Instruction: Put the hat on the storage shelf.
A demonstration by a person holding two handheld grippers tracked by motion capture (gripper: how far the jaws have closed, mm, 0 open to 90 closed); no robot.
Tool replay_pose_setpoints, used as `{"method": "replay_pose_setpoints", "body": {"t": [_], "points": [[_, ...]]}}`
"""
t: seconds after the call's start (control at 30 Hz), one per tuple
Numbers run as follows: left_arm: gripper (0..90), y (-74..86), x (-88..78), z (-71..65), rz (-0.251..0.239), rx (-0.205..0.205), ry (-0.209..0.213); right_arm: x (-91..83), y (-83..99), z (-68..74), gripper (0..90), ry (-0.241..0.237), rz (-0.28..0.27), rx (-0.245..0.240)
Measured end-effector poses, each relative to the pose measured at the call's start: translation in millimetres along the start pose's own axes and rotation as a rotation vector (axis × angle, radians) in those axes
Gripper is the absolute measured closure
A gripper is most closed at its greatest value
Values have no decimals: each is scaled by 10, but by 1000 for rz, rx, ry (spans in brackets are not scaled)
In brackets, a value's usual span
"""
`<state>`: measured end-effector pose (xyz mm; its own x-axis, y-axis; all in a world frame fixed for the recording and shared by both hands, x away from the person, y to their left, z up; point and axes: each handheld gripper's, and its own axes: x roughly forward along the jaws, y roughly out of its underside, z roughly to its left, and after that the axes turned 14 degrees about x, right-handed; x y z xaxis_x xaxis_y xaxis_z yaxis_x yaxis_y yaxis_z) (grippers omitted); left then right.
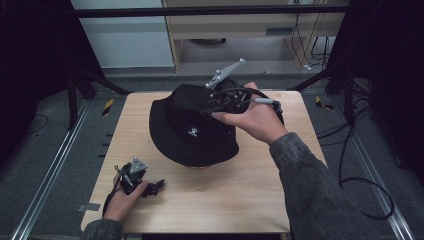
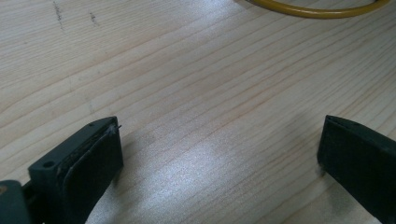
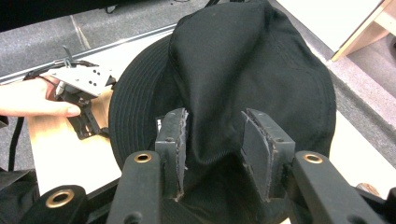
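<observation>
On the wooden table (image 1: 200, 200), toward its far half, sits the black bucket hat (image 1: 190, 130), and our right gripper (image 3: 212, 140) has a fold of its crown bunched between half-closed jaws. We judge the hat light, soft and floppy: it will sag and crumple, so the crown fold or the stiffer brim is where we should hold. Our left gripper (image 2: 219, 154) rests near the table's front left, jaws wide apart with nothing between them. A yellow ring (image 2: 317, 9) is cut off at the frame edge; whatever lies beneath the hat stays hidden
</observation>
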<state>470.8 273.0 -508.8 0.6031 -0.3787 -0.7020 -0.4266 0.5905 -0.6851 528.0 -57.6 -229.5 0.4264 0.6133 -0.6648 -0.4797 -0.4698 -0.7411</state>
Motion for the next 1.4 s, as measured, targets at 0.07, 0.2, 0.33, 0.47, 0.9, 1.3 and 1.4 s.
{"method": "replay_pose_setpoints", "body": {"t": [0.07, 0.2, 0.33, 0.47, 0.9, 1.3, 1.4], "points": [[0, 0, 0, 0, 0, 0, 0, -33, 17, -10, 593, 1, -5, 4], [0, 0, -3, 3, 3, 4, 2, -84, 52, -39, 594, 5, -12, 9], [0, 0, -2, 0, 2, 1, 3, -114, 78, -73, 594, 12, -13, 17], [0, 0, -2, 0, 3, 1, 3, -143, 97, -99, 593, 14, -19, 22], [0, 1, 0, 0, 0, 0, 2, -211, 265, -236, 390, 49, -36, 75], [0, -1, 1, -6, 0, -2, 2, -447, 688, -506, 74, 157, -132, 175], [0, -1, -1, -6, 3, -1, 3, -487, 888, -593, 59, 158, -145, 184]]}}
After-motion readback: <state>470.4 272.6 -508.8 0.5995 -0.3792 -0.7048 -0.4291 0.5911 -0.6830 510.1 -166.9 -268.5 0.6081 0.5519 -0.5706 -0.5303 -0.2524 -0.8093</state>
